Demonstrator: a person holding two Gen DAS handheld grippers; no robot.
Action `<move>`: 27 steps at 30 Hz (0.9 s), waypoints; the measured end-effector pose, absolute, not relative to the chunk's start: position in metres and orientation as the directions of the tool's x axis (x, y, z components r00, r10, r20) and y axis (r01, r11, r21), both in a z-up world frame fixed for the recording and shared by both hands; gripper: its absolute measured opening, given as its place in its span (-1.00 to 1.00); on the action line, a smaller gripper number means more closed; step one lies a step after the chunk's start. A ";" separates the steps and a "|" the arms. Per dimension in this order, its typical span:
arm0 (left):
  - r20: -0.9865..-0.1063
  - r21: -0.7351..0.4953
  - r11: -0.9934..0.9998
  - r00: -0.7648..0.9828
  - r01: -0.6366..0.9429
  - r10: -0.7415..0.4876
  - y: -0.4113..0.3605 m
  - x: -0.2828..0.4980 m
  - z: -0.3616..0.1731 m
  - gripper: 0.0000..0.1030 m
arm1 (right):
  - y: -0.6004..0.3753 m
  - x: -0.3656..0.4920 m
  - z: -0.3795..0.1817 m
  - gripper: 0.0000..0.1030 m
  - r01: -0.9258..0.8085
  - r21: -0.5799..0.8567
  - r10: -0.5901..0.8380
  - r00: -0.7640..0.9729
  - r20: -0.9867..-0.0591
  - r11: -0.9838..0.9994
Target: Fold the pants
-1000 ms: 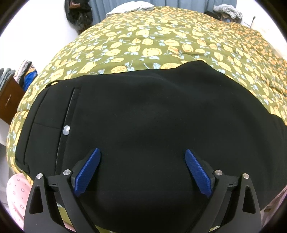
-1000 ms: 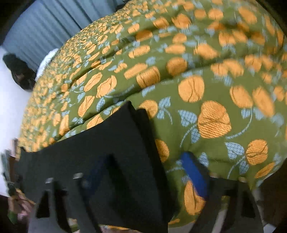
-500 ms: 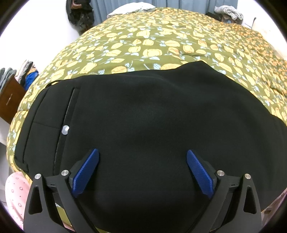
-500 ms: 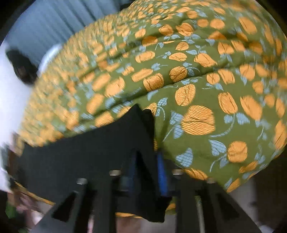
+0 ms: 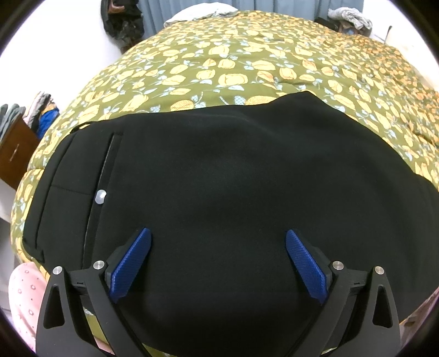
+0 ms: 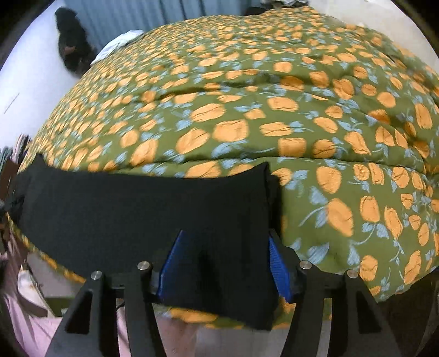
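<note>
A bed [image 5: 247, 63] with an olive quilt printed in orange flowers fills the room, and the black pants [image 5: 219, 178] lie across its near edge, already halved lengthwise by the look of them: the waistband and a small silver button [image 5: 100, 196] sit at the left end, and the legs run off to the right.

The cloth looks soft, matte and of middling weight, so I would expect it to drape and sag rather than hold a line, and the stacked layers may slide over one another if only the top one is caught. The hem end and the waistband corners seem the best places to take hold, pinching through all the layers at once.

The left gripper [image 5: 218, 263] hangs over the seat of the pants with its blue pads [image 5: 130, 270] spread wide, holding nothing. The right gripper [image 6: 225, 263] is at the hem end; its jaws stand partly apart with the cloth between them, and I cannot tell whether they are biting on it.

Beyond the pants the quilt is puffy and wrinkled, which could drag on the cloth as it is carried over. Further off there are grey curtains [image 5: 192, 7], a dark bag [image 5: 123, 24] on the wall, a heap of clothes [image 5: 349, 16] at the far right, and a wooden cabinet [image 5: 16, 153] at the left. Nothing lies on the pants.
</note>
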State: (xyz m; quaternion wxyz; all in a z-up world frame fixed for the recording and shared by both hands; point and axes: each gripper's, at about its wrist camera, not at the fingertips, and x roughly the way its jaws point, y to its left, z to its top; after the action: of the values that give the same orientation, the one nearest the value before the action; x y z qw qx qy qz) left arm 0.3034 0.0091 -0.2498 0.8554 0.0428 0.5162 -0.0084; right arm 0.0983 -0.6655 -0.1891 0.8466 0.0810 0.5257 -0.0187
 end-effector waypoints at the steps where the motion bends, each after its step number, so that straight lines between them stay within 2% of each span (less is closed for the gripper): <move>1: -0.884 0.064 0.996 0.466 0.056 0.031 0.009 0.304 -0.250 0.93 | -0.662 0.094 -0.187 0.17 0.098 0.156 0.094 0.461 -0.882 0.983; 3: -0.885 0.066 0.996 0.464 0.052 0.034 0.009 0.305 -0.250 0.94 | -0.658 0.094 -0.188 0.17 0.087 0.179 0.118 0.468 -0.876 0.980; 7: -0.888 0.065 0.997 0.459 0.050 0.035 0.009 0.305 -0.250 0.95 | -0.666 0.104 -0.197 0.17 0.140 0.098 0.023 0.456 -0.890 0.985; 16: -0.887 0.072 0.996 0.461 0.054 0.039 0.007 0.302 -0.250 0.95 | -0.695 0.113 -0.201 0.17 0.188 0.055 -0.043 0.482 -0.875 0.981; 23: -0.893 0.069 0.997 0.447 0.043 0.043 0.008 0.305 -0.250 0.96 | -0.704 0.148 -0.223 0.17 0.150 0.108 0.034 0.427 -0.903 0.983; 27: -0.894 0.070 0.997 0.446 0.045 0.042 0.008 0.303 -0.249 0.96 | -0.716 0.148 -0.234 0.19 0.150 0.200 0.132 0.374 -0.918 0.968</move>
State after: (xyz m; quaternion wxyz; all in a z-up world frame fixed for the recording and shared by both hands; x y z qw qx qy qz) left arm 0.3029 0.0084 -0.2493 0.8493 0.0417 0.5263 -0.0009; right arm 0.1481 -0.7159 -0.2344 0.8192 0.1257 0.5595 -0.0054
